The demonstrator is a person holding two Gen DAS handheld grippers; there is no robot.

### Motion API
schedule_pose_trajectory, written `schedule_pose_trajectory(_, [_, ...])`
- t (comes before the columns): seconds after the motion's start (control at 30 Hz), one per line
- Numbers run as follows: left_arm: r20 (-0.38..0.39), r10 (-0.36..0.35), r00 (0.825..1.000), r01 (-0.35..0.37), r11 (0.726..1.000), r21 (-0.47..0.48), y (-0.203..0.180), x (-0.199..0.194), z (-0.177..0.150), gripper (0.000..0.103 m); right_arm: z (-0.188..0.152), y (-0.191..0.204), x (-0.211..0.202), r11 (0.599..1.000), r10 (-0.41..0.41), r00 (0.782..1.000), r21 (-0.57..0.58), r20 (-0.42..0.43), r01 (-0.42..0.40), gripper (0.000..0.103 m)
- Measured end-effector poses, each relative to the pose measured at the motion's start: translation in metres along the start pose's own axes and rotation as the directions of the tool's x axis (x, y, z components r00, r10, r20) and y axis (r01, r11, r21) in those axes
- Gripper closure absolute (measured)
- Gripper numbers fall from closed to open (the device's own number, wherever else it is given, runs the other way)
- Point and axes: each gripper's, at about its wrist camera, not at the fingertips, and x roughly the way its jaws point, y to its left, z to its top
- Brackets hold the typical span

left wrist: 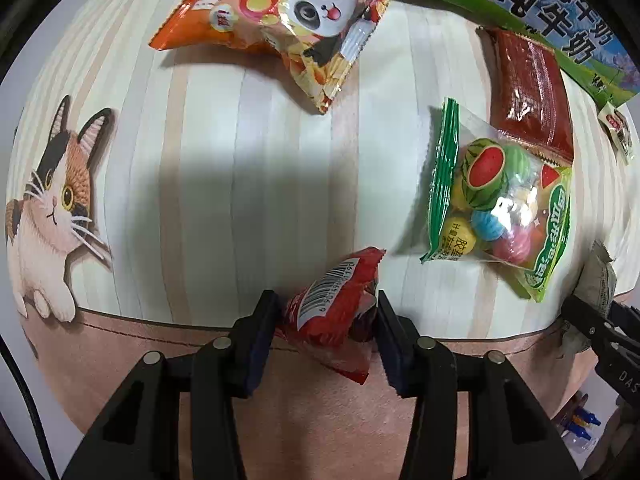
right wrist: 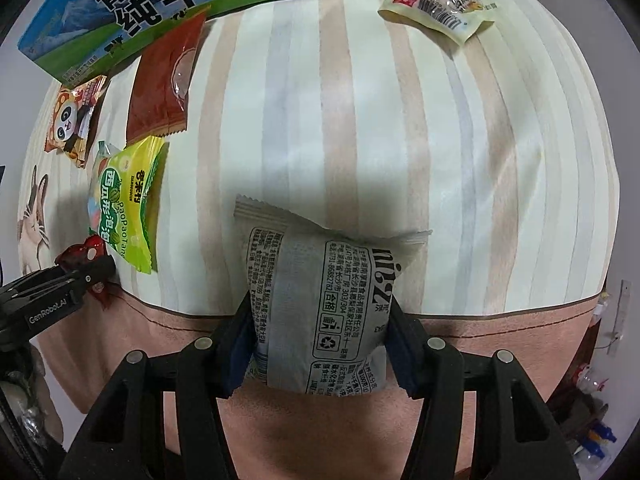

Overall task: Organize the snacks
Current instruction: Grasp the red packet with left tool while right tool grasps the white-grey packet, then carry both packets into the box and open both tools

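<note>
A small red snack packet [left wrist: 332,308] with a barcode label lies over the seam between the striped cloth and its pink border. My left gripper [left wrist: 326,312] points down at it, and both pads touch its sides. In the right wrist view the same gripper [right wrist: 80,276] shows at the left edge, with red wrapper [right wrist: 90,248] poking out past its fingers. My right gripper [right wrist: 320,320] is shut on a puffy grey printed packet [right wrist: 320,312], held just above the cloth. From the left wrist view, that gripper [left wrist: 600,320] and its grey packet [left wrist: 600,276] sit at the far right.
A panda snack bag [left wrist: 288,20], a green bag of watermelon gum balls [left wrist: 500,200] and a dark red packet [left wrist: 528,96] lie on the cat-print tablecloth [left wrist: 52,208]. A milk box [right wrist: 160,4] lines the far edge, with a cream packet [right wrist: 436,4] beside it.
</note>
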Motion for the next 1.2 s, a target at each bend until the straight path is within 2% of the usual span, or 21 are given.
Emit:
schedule_pose_trajectory(0.03, [0.022, -0.006, 1.0, 0.006, 1.0, -0.008, 0.001, -0.003, -0.001, 0.062, -0.003, 0.006, -0.003, 1.0, 0.001, 1.0, 0.0, 0.007, -0.001, 0.044])
schedule_pose_trajectory(0.07, [0.034, -0.002, 0.999, 0.002, 1.0, -0.005, 0.003, -0.012, -0.012, 0.065, -0.007, 0.012, -0.005, 1.0, 0.005, 1.0, -0.002, 0.018, -0.005, 0.05])
schedule_pose_trajectory(0.17, [0.063, -0.024, 0.998, 0.025, 1.0, -0.003, 0.006, -0.037, -0.028, 0.07, -0.014, 0.017, -0.021, 0.999, 0.032, 0.998, 0.0, 0.049, -0.032, 0.053])
schedule_pose_trajectory(0.27, [0.115, -0.062, 0.991, 0.06, 0.998, 0.017, 0.0, -0.072, -0.032, 0.07, -0.016, 0.018, -0.049, 0.997, 0.077, 0.992, -0.009, 0.099, -0.077, 0.053])
schedule_pose_trajectory(0.4, [0.188, -0.125, 0.974, 0.117, 0.992, 0.051, -0.014, -0.123, -0.023, 0.07, -0.003, 0.019, -0.099, 0.988, 0.151, 0.97, -0.026, 0.188, -0.149, 0.053])
schedule_pose_trajectory(0.5, [0.24, -0.204, 0.949, 0.194, 0.979, 0.063, -0.024, -0.165, -0.005, 0.07, 0.017, 0.019, -0.143, 0.978, 0.207, 0.94, -0.049, 0.271, -0.202, 0.053])
schedule_pose_trajectory(0.6, [0.277, -0.301, 0.913, 0.284, 0.954, 0.099, -0.042, -0.208, 0.027, 0.07, 0.045, 0.023, -0.179, 0.969, 0.246, 0.913, -0.07, 0.326, -0.236, 0.053])
schedule_pose_trajectory(0.67, [0.308, -0.323, 0.895, 0.297, 0.946, 0.13, -0.052, -0.232, 0.052, 0.07, 0.071, 0.024, -0.199, 0.967, 0.253, 0.896, -0.09, 0.364, -0.237, 0.053])
schedule_pose_trajectory(0.77, [0.339, -0.318, 0.885, 0.276, 0.946, 0.168, -0.07, -0.253, 0.091, 0.07, 0.112, 0.023, -0.215, 0.972, 0.235, 0.889, -0.102, 0.394, -0.211, 0.053])
schedule_pose_trajectory(0.83, [0.346, -0.298, 0.89, 0.254, 0.953, 0.168, -0.076, -0.256, 0.123, 0.07, 0.14, 0.022, -0.218, 0.978, 0.209, 0.891, -0.099, 0.404, -0.184, 0.053])
schedule_pose_trajectory(0.93, [0.315, -0.269, 0.91, 0.231, 0.961, 0.153, -0.079, -0.247, 0.169, 0.07, 0.191, 0.024, -0.214, 0.988, 0.155, 0.903, -0.085, 0.401, -0.132, 0.053])
schedule_pose_trajectory(1.1, [0.256, -0.192, 0.947, 0.169, 0.98, 0.109, -0.072, -0.211, 0.234, 0.07, 0.265, 0.019, -0.195, 0.996, 0.09, 0.937, -0.054, 0.338, -0.077, 0.053])
schedule_pose_trajectory(1.2, [0.233, -0.14, 0.962, 0.123, 0.989, 0.084, -0.066, -0.189, 0.263, 0.07, 0.299, 0.015, -0.177, 0.998, 0.051, 0.954, -0.039, 0.297, -0.041, 0.053])
